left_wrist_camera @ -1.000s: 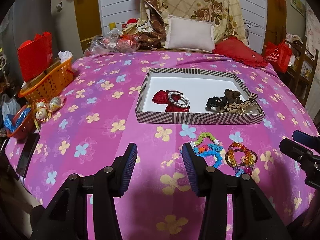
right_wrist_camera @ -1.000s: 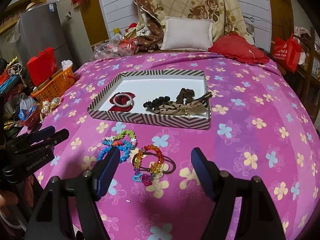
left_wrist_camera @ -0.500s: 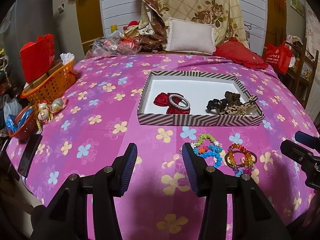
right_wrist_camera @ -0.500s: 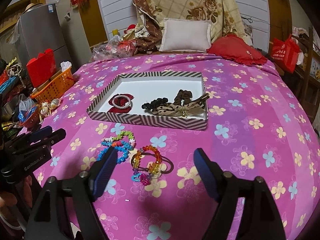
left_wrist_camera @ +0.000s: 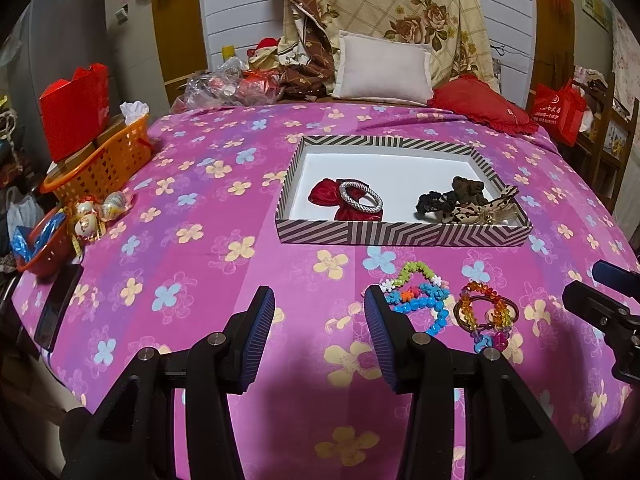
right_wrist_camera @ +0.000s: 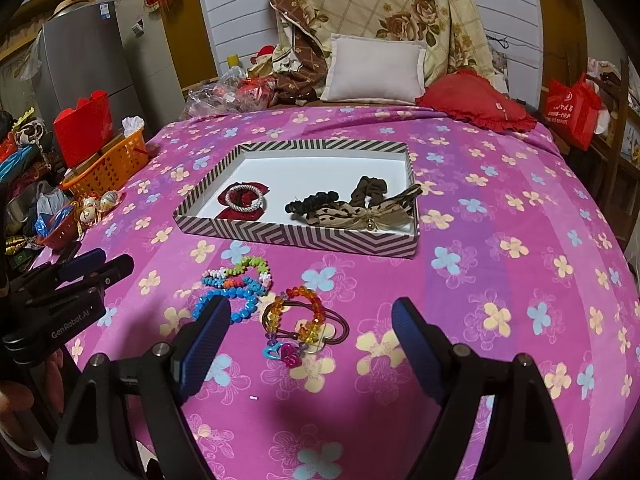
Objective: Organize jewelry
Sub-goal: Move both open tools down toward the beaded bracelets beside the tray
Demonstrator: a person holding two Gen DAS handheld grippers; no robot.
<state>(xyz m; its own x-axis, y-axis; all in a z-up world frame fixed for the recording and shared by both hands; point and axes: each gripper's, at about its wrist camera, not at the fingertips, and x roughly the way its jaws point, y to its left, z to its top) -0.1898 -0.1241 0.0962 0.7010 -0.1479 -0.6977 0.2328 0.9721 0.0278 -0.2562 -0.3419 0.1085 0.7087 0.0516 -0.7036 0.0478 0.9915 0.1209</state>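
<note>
left gripper [left_wrist_camera: 319, 330]: my fingers spread wide, nothing between them, hovering over bare bedspread near the front edge; the blue bead bracelet sits just right of my right pad.
right gripper [right_wrist_camera: 310, 340]: my fingers spread wider, empty, hovering low with the amber hair tie lying between the pads, not touched.
striped tray [left_wrist_camera: 402, 235]: zigzag-walled, white floor, sits mid-bed on the pink floral bedspread [left_wrist_camera: 192, 216].
tray left side: red fabric bow [left_wrist_camera: 326, 197] with a silver bangle [left_wrist_camera: 361, 197] lying on top of it.
tray right side: dark scrunchies [left_wrist_camera: 448, 197] touching a leopard-print bow [left_wrist_camera: 476, 210], against the near right corner.
outside tray: blue and green bead bracelets [right_wrist_camera: 236, 282] in a loose pile on the bedspread just in front of the tray; amber bead hair tie [right_wrist_camera: 304, 320] with blue and pink heart charms just beside them on the right, apart from the tray.
bed left edge: orange basket [left_wrist_camera: 100, 158] with a red box [left_wrist_camera: 76, 108] in it; wrapped sweets near it.
headboard end: white cushion [left_wrist_camera: 382, 68], red cushion [left_wrist_camera: 480, 104], floral quilt behind.
</note>
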